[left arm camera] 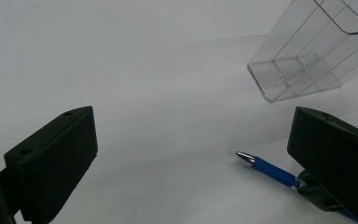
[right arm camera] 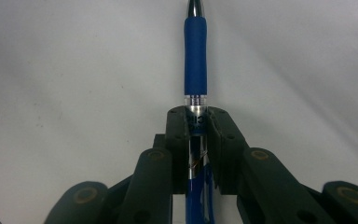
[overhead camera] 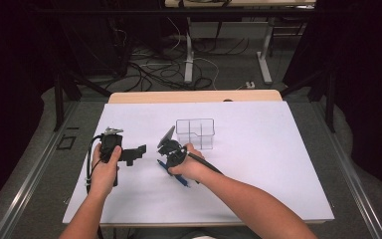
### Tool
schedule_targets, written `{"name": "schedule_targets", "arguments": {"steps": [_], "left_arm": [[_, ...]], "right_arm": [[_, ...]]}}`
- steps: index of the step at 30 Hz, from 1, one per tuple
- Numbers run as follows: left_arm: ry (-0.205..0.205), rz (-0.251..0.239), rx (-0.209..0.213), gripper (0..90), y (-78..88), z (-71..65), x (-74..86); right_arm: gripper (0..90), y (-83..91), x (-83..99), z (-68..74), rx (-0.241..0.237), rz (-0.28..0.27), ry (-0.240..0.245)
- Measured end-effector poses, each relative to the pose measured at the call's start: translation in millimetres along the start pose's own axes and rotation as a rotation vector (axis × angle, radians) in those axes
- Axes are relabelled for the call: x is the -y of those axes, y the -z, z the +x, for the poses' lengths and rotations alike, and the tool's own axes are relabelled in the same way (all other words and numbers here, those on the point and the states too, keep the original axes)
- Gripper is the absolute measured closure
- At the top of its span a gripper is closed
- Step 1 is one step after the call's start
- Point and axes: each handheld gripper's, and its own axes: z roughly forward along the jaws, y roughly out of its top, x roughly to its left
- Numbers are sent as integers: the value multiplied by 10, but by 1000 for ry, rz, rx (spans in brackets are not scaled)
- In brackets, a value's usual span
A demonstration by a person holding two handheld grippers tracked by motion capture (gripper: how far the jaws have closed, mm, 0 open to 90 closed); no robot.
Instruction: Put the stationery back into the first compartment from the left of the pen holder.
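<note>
Two jaws of our right gripper (right arm camera: 196,122) clamp a blue pen (right arm camera: 195,60), its barrel running out past their tips; that grip reads clearly in the right gripper view, while in the high view our hand covers it. We hold the pen low over the white sheet (overhead camera: 258,164), just in front of the clear divided box (overhead camera: 195,133). Our left gripper (left arm camera: 186,154), well left of the box, stands wide open on nothing; its view catches the pen's silver tip beside the box.
</note>
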Motion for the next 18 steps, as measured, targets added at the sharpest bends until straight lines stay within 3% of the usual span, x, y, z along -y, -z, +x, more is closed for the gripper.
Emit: {"name": "schedule_targets", "arguments": {"steps": [1, 2, 8, 12, 14, 18], "left_arm": [[1, 0, 0, 15, 1, 0, -1], [3, -1, 0, 16, 2, 0, -1], [0, 0, -2, 16, 3, 10, 0], [1, 1, -4, 16, 5, 9, 2], [5, -3, -3, 16, 6, 12, 0], [4, -3, -5, 16, 16, 18, -4]], "right_arm": [[795, 22, -2, 5, -15, 5, -12], [795, 26, -2, 8, 0, 8, -18], [795, 99, 0, -15, -13, -15, -8], [795, 127, 4, -48, -21, -43, 12], [795, 167, 1, -42, -35, -58, -12], [795, 254, 10, -63, -44, -104, -11]]}}
